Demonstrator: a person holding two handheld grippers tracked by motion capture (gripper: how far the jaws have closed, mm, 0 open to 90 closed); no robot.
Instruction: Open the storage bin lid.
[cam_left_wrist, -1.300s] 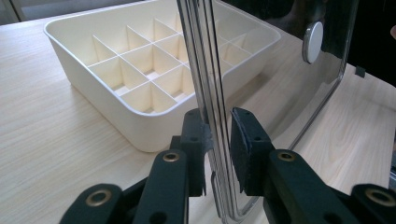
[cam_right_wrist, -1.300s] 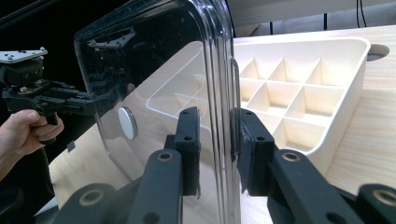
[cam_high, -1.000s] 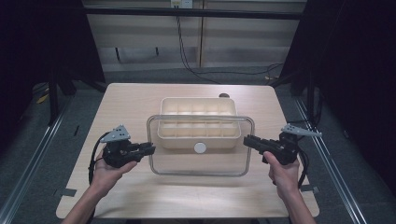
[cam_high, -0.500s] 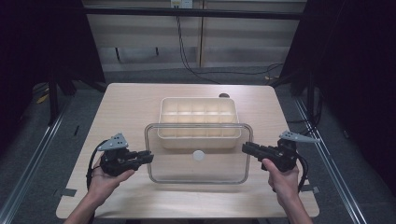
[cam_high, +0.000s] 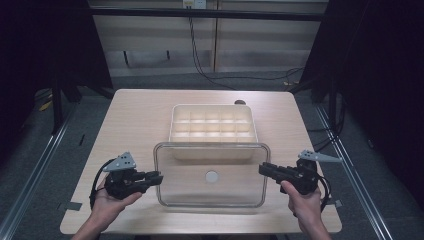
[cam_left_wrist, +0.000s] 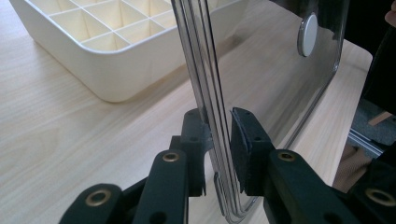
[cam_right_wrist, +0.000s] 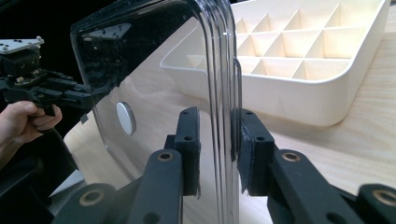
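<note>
A clear plastic lid (cam_high: 190, 187) with a white round disc (cam_high: 212, 176) is held level over the table, just in front of a cream compartment tray (cam_high: 173, 125). Its far edge overlaps the tray's near wall. My left gripper (cam_high: 159, 177) is shut on the lid's left edge, and my right gripper (cam_high: 261, 170) is shut on its right edge. In the left gripper view, the lid's rim (cam_left_wrist: 205, 70) runs between my closed pads (cam_left_wrist: 246, 140). The right gripper view shows the same grip (cam_right_wrist: 217, 135) on the lid (cam_right_wrist: 159, 70), with the tray (cam_right_wrist: 289, 100) behind.
The wooden table (cam_high: 135, 115) has bare room left and right of the tray. A small dark object (cam_high: 240, 102) lies by the tray's far right corner. Metal rails (cam_high: 30, 185) run along both sides of the table. The other hand and gripper (cam_right_wrist: 46, 88) appear far left in the right gripper view.
Both grippers have carried the lid toward the near edge of the table and slightly down. It now covers much less of the tray.
</note>
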